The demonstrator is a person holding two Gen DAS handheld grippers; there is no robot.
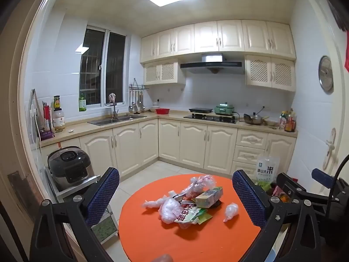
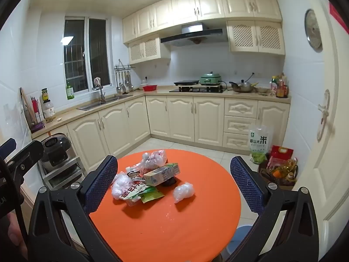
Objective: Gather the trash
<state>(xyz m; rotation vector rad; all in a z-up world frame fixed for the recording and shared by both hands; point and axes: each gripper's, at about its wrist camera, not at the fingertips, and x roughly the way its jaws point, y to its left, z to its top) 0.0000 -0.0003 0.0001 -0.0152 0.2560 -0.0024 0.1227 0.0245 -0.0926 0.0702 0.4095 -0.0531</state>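
A heap of trash lies on a round orange table [image 1: 165, 240] [image 2: 196, 218]: crumpled clear plastic bags [image 1: 170, 210] [image 2: 121, 184], a green and white carton [image 1: 209, 195] [image 2: 162, 173], and red and green snack wrappers [image 1: 188, 215] [image 2: 139, 191]. One small plastic wad [image 1: 230, 211] [image 2: 183, 191] lies apart to the right. My left gripper [image 1: 175, 187] hangs open above the table's near side, nothing between its blue pads. My right gripper [image 2: 173, 176] is open too, framing the heap from a distance. The other gripper shows at each view's edge.
A rice cooker [image 1: 69, 167] sits on a low metal rack left of the table. A rice bag [image 2: 258, 144] and a box of bottles [image 2: 281, 170] stand on the floor by the door at right. A blue bin [image 2: 240, 238] peeks from under the table. Cabinets run behind.
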